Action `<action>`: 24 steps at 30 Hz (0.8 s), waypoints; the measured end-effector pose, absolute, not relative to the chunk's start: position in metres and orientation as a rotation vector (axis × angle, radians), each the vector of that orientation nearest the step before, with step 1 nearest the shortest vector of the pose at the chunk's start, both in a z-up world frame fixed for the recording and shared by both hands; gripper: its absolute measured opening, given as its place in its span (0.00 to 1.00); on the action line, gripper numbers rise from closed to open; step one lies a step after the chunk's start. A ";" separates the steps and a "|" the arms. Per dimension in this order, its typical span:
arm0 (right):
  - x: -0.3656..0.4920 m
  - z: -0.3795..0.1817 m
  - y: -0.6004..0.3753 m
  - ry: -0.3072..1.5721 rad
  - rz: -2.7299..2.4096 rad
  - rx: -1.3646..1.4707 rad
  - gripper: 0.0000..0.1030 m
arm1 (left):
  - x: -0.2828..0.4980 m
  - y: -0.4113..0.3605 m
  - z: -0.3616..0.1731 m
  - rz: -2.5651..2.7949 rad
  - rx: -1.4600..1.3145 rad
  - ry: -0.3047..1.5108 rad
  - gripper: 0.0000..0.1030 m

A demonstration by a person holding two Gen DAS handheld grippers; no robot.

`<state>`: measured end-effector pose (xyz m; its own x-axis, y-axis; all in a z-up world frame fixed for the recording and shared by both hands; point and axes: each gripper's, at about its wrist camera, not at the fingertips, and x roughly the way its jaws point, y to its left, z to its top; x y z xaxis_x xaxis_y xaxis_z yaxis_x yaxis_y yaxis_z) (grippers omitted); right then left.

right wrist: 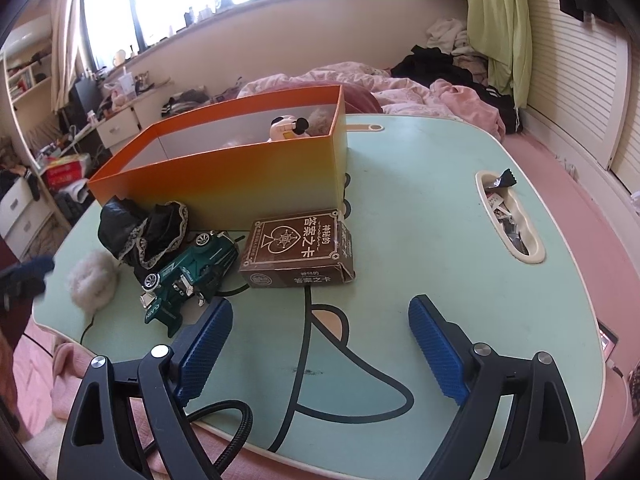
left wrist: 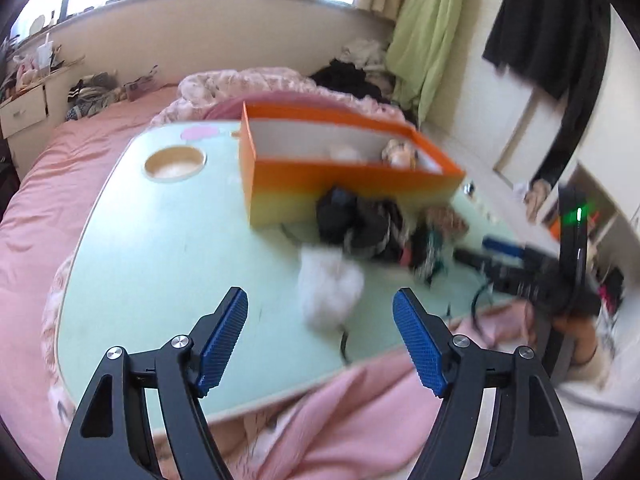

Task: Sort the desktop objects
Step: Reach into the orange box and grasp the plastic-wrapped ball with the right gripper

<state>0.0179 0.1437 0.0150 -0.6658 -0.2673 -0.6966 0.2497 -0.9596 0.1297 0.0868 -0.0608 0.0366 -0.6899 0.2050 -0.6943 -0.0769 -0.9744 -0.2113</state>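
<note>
Left gripper [left wrist: 320, 320] jaws spread, empty, above worktop [right wrist: 420, 216] w/ white fluff ball [left wrist: 328, 292] beyond; right gripper [right wrist: 320, 344] jaws spread, empty; green toy car [right wrist: 188, 276], card box [right wrist: 296, 252] in front of orange box [right wrist: 224, 176]

Toys beside orange box [right wrist: 224, 176].

orange box [right wrist: 224, 176], green toy car [right wrist: 188, 276]
</note>
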 end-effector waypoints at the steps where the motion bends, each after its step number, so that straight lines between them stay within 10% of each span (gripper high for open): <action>1: 0.018 0.015 0.143 -0.028 -2.634 1.107 0.87 | 0.088 -0.061 0.032 2.745 -1.176 -0.252 0.72; 5: 0.019 0.015 0.142 -0.018 -2.634 1.106 0.87 | 0.073 -0.055 0.015 2.715 -1.230 -0.252 0.37; 12: 0.021 0.041 0.152 -0.102 -2.667 0.992 0.86 | 0.050 -0.036 0.015 2.708 -1.135 -0.331 0.37; 19: -0.054 0.111 0.119 -0.241 -2.483 1.028 0.86 | 0.070 -0.057 0.017 2.803 -0.977 -0.475 0.80; 24: -0.121 0.097 0.052 -0.180 -2.301 1.287 0.47 | 0.067 -0.048 0.012 2.828 -1.038 -0.372 0.80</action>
<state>-0.1207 0.0517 0.0974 -0.4326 -0.4793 -0.7636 0.3547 -0.8692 0.3445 0.0673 -0.0479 0.0118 -0.7613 0.1825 -0.6222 -0.0155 -0.9644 -0.2639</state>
